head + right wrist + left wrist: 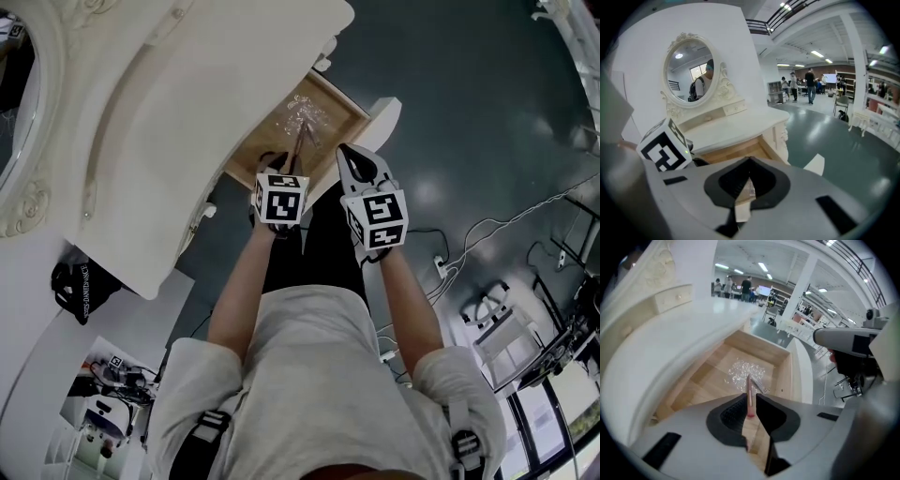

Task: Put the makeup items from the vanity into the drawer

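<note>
Standing between the pads of the left tongs [751, 401], the slim pink makeup pencil [748, 386] points down toward the open drawer [708, 380], above a crinkled clear wrapper [746, 370] on its wooden floor. The pads are spread a little; the pencil leans on one and looks clear of the other. The right tongs [749, 168] are pressed together and empty, hovering beside the white bench [736, 126]. Loosely held like this, the pencil could slide out crooked, strike the drawer front and drop to the floor.
</note>
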`<act>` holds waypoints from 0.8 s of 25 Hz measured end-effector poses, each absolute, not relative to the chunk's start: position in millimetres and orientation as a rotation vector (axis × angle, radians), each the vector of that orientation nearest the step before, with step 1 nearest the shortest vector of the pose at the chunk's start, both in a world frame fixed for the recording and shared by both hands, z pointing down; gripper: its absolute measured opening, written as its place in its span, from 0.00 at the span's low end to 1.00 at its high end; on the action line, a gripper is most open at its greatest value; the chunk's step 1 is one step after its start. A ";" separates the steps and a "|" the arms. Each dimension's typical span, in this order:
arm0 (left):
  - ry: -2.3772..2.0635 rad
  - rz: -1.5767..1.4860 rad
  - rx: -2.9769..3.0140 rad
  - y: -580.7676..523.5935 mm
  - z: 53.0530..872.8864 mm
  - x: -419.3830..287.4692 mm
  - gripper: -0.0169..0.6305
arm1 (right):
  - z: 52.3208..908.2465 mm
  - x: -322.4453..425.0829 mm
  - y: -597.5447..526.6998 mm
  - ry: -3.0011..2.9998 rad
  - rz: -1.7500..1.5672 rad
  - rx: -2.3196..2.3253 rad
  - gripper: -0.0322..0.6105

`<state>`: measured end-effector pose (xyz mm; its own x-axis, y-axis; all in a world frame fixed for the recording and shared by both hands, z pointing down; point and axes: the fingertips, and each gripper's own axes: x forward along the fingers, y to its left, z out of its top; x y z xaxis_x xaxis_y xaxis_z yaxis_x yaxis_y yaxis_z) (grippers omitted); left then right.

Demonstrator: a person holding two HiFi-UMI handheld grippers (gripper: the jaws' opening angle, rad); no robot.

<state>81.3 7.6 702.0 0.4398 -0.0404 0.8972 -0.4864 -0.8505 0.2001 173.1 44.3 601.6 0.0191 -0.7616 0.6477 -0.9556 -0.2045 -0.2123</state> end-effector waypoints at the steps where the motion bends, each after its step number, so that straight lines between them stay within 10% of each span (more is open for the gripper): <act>1: -0.448 1.374 2.307 4.0 687.7 79.9 0.10 | 594.5 170.3 40.2 -1.778 0.959 2.022 0.07; 20: -0.866 0.714 2.597 -32.4 472.3 25.5 0.03 | 444.6 92.1 0.2 -1.970 0.623 2.095 0.07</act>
<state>25.5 -32.4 472.3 0.6930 -0.4705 0.5462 -0.6258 -0.7687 0.1319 92.1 0.2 444.6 0.0235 -0.9021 0.4309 -0.9858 -0.0926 -0.1400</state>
